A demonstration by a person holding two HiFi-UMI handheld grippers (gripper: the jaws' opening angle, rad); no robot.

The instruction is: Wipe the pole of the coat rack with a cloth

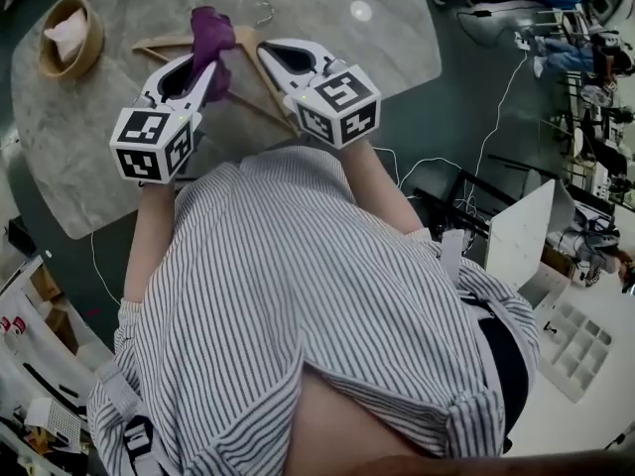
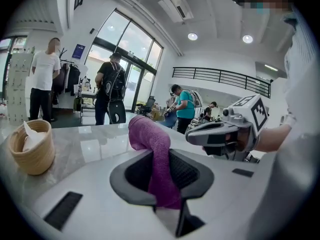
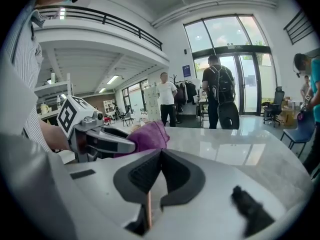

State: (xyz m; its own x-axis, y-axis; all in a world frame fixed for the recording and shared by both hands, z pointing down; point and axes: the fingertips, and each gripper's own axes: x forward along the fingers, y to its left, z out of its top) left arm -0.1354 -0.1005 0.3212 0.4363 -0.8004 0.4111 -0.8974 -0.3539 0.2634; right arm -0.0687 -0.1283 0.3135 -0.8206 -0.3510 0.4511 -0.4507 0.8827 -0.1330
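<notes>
My left gripper (image 1: 205, 67) (image 2: 162, 156) is shut on a purple cloth (image 1: 210, 30) (image 2: 149, 134), which sticks out past the jaws and droops over the table. A wooden clothes hanger (image 1: 164, 44) lies on the grey marble table (image 1: 327, 38), its metal hook (image 1: 264, 13) pointing away. My right gripper (image 1: 268, 54) (image 3: 160, 156) hangs over the hanger's right arm with its jaws together; a thin wooden strip (image 3: 148, 211) shows between them. No coat rack pole is near the grippers.
A woven basket (image 1: 69, 34) (image 2: 30, 146) with something white in it stands at the table's far left. A small round white thing (image 1: 361, 10) lies far right on the table. Several people (image 2: 111, 86) stand beyond the table by glass doors.
</notes>
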